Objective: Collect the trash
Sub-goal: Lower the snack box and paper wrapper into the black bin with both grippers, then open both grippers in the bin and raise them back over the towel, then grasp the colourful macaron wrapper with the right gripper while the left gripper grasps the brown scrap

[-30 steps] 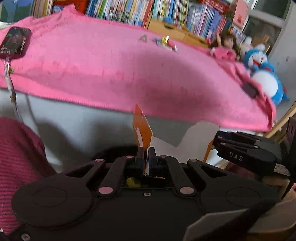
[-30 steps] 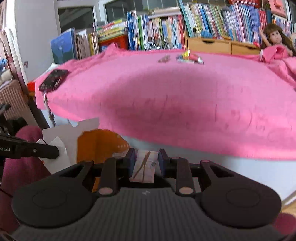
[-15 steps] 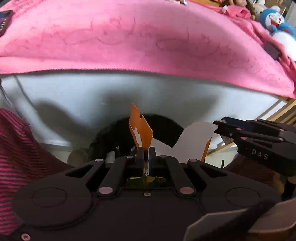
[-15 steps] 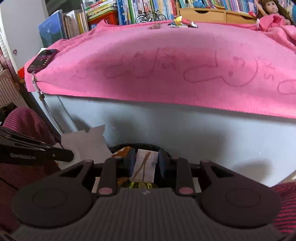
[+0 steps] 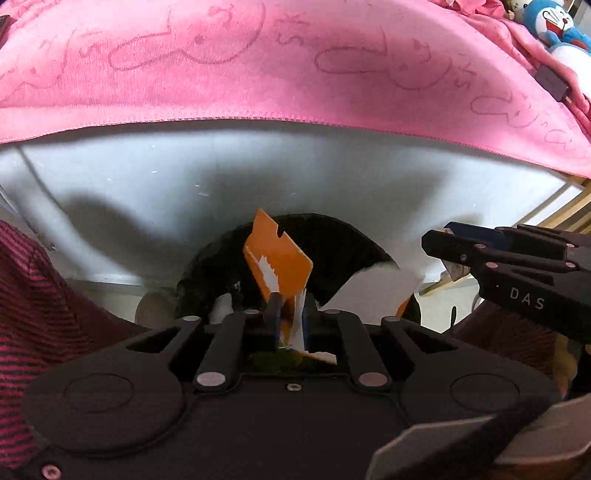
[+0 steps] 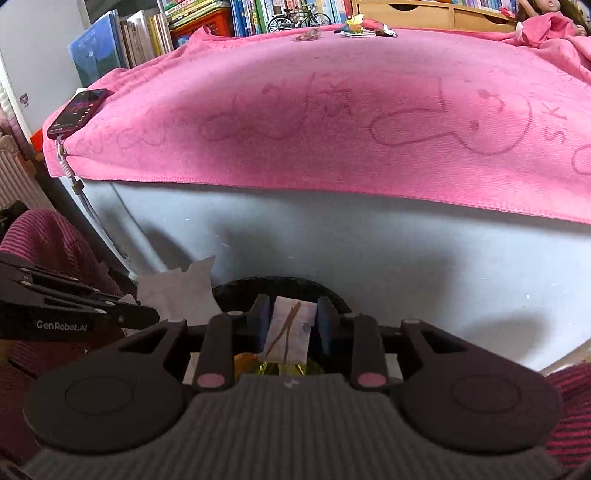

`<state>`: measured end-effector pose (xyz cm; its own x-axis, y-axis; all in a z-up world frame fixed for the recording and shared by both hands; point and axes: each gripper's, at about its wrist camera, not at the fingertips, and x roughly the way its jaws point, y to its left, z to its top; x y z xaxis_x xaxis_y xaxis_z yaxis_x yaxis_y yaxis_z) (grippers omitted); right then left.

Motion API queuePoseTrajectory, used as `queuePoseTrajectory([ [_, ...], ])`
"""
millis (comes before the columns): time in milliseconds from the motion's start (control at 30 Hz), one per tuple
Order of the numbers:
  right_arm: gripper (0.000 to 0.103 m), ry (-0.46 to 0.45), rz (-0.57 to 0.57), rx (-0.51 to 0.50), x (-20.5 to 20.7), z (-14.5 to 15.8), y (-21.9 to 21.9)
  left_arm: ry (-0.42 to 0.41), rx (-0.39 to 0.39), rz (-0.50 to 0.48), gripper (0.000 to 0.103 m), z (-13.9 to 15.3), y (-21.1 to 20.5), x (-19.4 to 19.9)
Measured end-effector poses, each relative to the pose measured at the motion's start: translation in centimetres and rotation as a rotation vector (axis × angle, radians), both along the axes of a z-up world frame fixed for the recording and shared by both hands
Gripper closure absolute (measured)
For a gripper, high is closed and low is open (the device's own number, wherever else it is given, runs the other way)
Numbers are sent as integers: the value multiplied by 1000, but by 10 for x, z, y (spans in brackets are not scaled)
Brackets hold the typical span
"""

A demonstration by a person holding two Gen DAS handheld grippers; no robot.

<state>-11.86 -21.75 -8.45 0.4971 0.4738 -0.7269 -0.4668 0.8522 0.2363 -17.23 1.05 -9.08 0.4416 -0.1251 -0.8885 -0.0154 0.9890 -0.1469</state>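
My left gripper (image 5: 291, 317) is shut on a torn orange card (image 5: 277, 266) that stands up between its fingers. A white torn sheet (image 5: 369, 291) juts out to its right. Just below and ahead lies the round black bin (image 5: 343, 243). My right gripper (image 6: 290, 321) is shut on a pale wrapper (image 6: 288, 332) marked with brown lines, right above the bin's rim (image 6: 236, 290). Each gripper shows in the other's view: the right gripper (image 5: 443, 245) at the right, the left gripper (image 6: 146, 314) at the left with the white sheet (image 6: 177, 291).
A table with a pink towel (image 6: 332, 110) rises right behind the bin, with its white front panel (image 5: 221, 184). Far back on the towel lie more wrappers (image 6: 364, 27). A phone (image 6: 75, 110) sits at the left corner. A maroon striped sleeve (image 5: 33, 314) is at the left.
Both grippers have come down from table height to below the table's edge, and the black bin has come into view under them. Both still hold their scraps.
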Motion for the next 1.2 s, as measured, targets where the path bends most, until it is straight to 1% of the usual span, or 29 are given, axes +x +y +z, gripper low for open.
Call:
queuePoseTrajectory([
  [33,64,2,0,2,1,0,0,-1,3,2,90,0,0,1],
  [67,50,4,-3,4,1,0,0,-6,6,1,90,0,1,1],
  [100,46,6,-4,10,1,0,-3,-12,11,-1,86,0,1,1],
  [133,45,9,-5,19,2,0,-3,-17,14,-5,79,0,1,1],
  [167,43,12,-7,24,2,0,-4,-21,15,-6,76,2,0,0],
  [200,41,14,-9,27,3,0,-4,-27,18,-6,69,3,0,0],
  [367,39,2,-11,32,5,5,-4,-70,41,-6,63,13,1,0],
  [500,38,-34,-11,57,6,20,-7,-124,27,-5,60,31,8,-1],
  [600,36,-76,-1,96,8,39,-12,-191,8,-6,55,54,14,-1],
  [667,34,-112,10,122,11,55,-14,-255,3,-12,52,73,18,1],
  [800,30,-197,32,157,19,86,-17,-389,29,-17,40,111,21,10],
  [833,29,-218,33,162,22,94,-17,-412,39,-16,38,119,21,13],
  [900,28,-251,25,158,30,104,-18,-455,64,-6,37,132,20,25],
  [1000,28,-288,11,132,44,115,-17,-497,77,1,32,147,21,43],
  [1100,28,-314,-11,105,61,120,-19,-518,82,3,31,152,23,65],
  [1200,28,-326,-44,84,84,123,-20,-525,70,15,30,156,26,96],
])
